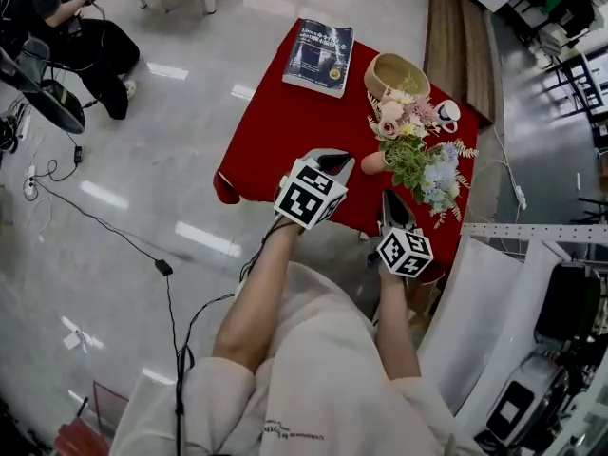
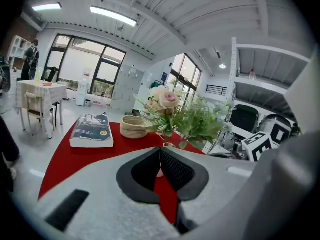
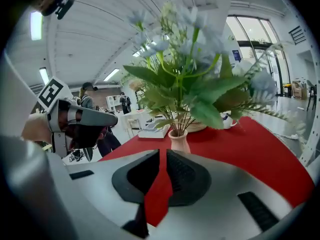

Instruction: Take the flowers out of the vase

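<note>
The flowers (image 1: 418, 150), cream and pink blooms with pale blue ones and green leaves, stood with their stems in the vase (image 1: 373, 162), a small pinkish one that was upright on the red tabletop (image 1: 275, 131). The left tool (image 1: 340, 162) hung just beside the vase on its near left side, with its jaws pressed together and nothing between them. In the left gripper view the vase showed straight beyond the jaw tips. The right tool (image 1: 392, 205) sat near the vase on the person's side, under the overhanging blue blooms. Its jaws were also closed and empty, and the vase stood a little apart beyond them. Neither tool touched the vase or the stems. Behind the vase, toward the far edge of the tabletop, was a woven basket (image 1: 396, 72) with its mouth open upward. A white cup (image 1: 446, 114) stood to the right of the vase past the blooms, and a dark-covered book (image 1: 320, 57) lay flat well apart at the far left corner. Round the tabletop spread a glossy pale floor (image 1: 171, 188) with cables trailing across it, and far from the vase a person (image 1: 66, 27) in dark clothes sat.
</note>
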`<action>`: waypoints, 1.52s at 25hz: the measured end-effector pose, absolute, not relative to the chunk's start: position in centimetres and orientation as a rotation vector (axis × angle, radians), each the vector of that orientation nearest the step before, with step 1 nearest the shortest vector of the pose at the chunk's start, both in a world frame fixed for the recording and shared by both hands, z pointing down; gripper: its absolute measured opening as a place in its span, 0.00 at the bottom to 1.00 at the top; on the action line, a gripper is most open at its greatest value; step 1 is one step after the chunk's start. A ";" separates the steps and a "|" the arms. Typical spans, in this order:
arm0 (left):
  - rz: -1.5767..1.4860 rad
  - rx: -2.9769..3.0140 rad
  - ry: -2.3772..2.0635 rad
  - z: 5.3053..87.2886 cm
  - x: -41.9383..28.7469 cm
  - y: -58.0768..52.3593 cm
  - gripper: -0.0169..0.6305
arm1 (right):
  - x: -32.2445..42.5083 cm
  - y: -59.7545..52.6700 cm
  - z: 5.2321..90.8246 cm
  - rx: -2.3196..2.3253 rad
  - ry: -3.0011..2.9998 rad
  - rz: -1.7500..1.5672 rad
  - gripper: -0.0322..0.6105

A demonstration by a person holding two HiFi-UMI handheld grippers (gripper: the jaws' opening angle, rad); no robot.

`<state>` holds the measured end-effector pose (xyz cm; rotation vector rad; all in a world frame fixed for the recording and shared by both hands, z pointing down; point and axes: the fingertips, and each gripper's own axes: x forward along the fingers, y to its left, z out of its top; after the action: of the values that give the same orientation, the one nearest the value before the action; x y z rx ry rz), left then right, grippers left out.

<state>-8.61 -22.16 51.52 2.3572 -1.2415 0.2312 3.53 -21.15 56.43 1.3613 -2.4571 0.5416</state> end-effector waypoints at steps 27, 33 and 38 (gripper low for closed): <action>0.274 2.411 -1.079 54.0 -12.1 -29.2 0.04 | 4.2 -28.8 54.0 1.681 -2.431 0.445 0.13; 0.298 2.422 -1.062 54.0 -11.8 -29.0 0.04 | 4.6 -29.1 53.0 1.710 -2.429 0.483 0.12; 0.319 2.442 -1.045 53.6 -10.4 -28.7 0.04 | 4.9 -29.3 52.1 1.696 -2.440 0.518 0.11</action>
<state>-10.41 -28.73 53.57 2.4423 -1.0452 0.3191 4.86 -29.26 52.14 1.6958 -2.4404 0.5179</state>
